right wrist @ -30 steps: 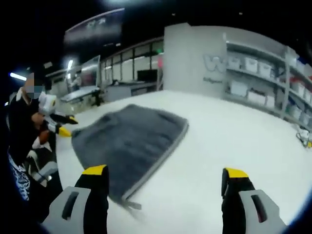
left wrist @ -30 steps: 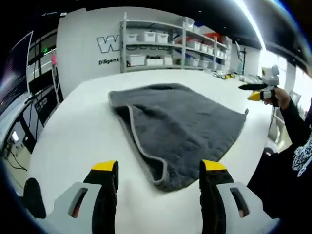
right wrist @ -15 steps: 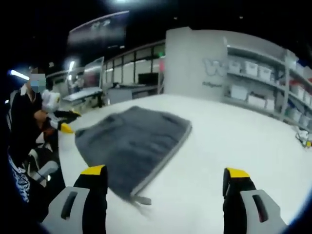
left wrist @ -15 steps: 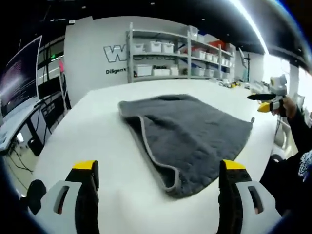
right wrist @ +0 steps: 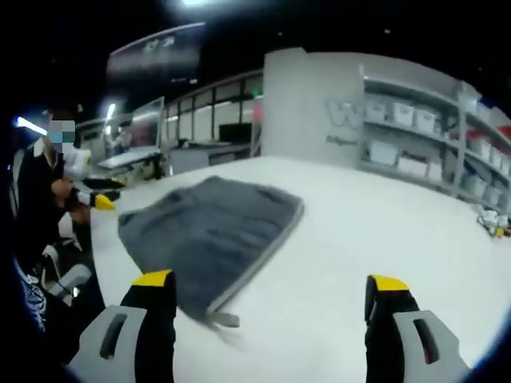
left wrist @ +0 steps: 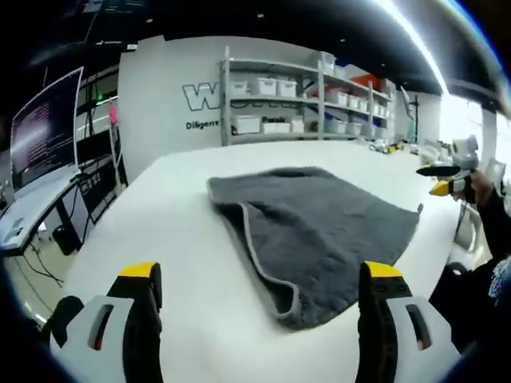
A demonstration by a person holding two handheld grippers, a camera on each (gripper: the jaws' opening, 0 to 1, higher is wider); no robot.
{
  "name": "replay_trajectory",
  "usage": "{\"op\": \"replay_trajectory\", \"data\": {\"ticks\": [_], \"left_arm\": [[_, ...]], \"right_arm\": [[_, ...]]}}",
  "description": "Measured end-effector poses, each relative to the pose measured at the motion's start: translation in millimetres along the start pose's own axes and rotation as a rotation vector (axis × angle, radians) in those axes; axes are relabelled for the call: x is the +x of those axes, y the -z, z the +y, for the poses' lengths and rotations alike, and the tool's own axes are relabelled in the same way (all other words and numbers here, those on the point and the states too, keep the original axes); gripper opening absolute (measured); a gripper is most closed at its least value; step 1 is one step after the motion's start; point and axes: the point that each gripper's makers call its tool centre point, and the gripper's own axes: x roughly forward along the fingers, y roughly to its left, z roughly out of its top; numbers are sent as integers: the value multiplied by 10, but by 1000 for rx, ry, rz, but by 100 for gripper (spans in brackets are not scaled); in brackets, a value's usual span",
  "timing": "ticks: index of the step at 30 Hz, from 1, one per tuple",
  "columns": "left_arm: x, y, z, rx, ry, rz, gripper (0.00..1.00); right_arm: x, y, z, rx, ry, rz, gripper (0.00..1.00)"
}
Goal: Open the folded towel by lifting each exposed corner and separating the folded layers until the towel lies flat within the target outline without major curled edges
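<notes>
Between the yellow-tipped jaws of the left gripper, spread wide and holding nothing, a folded grey towel lies on a broad white table, its nearest corner pointing back toward the jaws and its pale-bound edge running away along the fold. From the other side of the table, the right gripper hangs just as wide and just as empty, the same towel to the left of its jaws and a small loop tag sticking out from the closest corner. Both tools hover above the tabletop, apart from the cloth, and the stance reads as a person lining up from two sides before taking hold of the exposed corners; no layer appears lifted yet, so the unfolding looks not yet begun. No target outline can be made out on the white surface. Each gripper also shows small at the edge of the other's view, held in a hand beside a dark sleeve. Along the far wall, metal shelving carries rows of white storage bins and one reddish one; what they contain cannot be seen from here. Off the table's left side, a lit monitor stands among desks and trailing cables.
</notes>
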Motion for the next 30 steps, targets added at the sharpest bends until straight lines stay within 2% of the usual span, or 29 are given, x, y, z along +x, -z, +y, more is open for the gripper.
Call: {"op": "replay_trajectory", "data": {"ticks": [3, 6, 8, 9, 13, 15, 18, 22, 25, 28, 30], "left_arm": [[50, 114, -56, 10, 26, 38, 94], [72, 171, -89, 10, 41, 56, 86], [86, 186, -74, 8, 33, 59, 85], [94, 197, -58, 10, 28, 65, 85], [104, 194, -31, 4, 32, 72, 79], [122, 209, -49, 8, 41, 81, 78], [142, 236, -110, 5, 72, 92, 72], [160, 260, -139, -18, 86, 92, 59], [173, 310, -145, -42, 89, 112, 54], [161, 343, -165, -54, 102, 128, 43], [155, 348, -176, -58, 110, 131, 41]], "right_arm": [[45, 103, 129, -46, -56, 47, 99], [64, 185, 261, -77, -108, 87, 88], [104, 238, 306, -43, -118, 112, 94], [119, 236, 314, -50, -119, 109, 93], [122, 198, 349, -22, -141, 98, 78], [136, 200, 362, -18, -144, 98, 75], [175, 269, 404, -27, -156, 130, 69], [197, 339, 430, -20, -154, 182, 54], [214, 359, 478, -21, -157, 199, 53], [229, 356, 569, 3, -179, 192, 49], [253, 375, 595, 6, -179, 192, 48]]}}
